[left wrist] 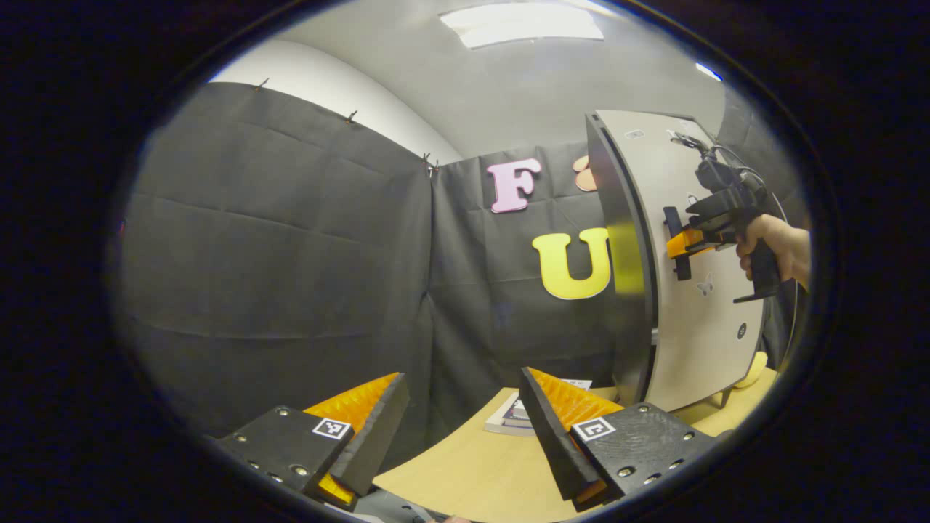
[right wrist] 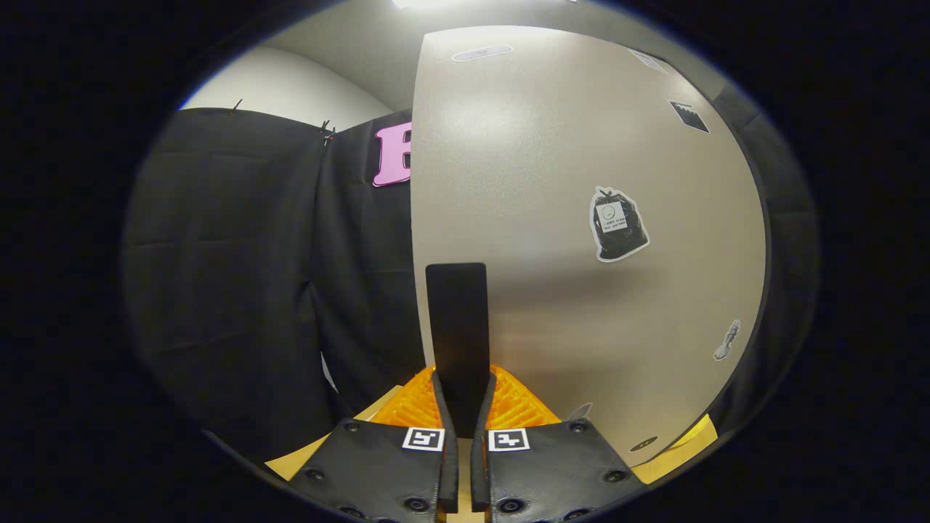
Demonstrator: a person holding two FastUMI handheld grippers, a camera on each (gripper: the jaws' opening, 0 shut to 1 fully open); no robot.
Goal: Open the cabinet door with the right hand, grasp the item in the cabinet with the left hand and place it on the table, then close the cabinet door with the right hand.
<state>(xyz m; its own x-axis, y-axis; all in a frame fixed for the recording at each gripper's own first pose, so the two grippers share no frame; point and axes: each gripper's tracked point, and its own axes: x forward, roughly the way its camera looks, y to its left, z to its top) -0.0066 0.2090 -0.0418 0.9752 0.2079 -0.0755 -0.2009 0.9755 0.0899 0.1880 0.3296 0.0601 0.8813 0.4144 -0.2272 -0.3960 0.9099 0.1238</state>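
Where the left gripper view looks across the booth, the left gripper [left wrist: 461, 428] sits at the bottom of the frame with its 2 fingers spread wide and nothing between them, above the pale wooden table [left wrist: 472, 472]. A stack of books [left wrist: 512, 418] lies on the table just beyond the fingertips. At the right of the frame stands the cabinet door [left wrist: 690, 290], a tall grey panel with a dark edge and a few small stickers. A hand [left wrist: 777, 247] at the far right holds the right gripper [left wrist: 679, 243] level, its fingers set on the door's dark handle [left wrist: 677, 243].

In the right gripper view, the right gripper [right wrist: 465, 407] shows at the bottom centre, its 2 fingers drawn narrow and pressing on either side of the upright black handle [right wrist: 458, 327]. The grey cabinet door [right wrist: 581, 218] spreads across the centre and right, bearing a bag-shaped sticker [right wrist: 617, 224] at its middle right.
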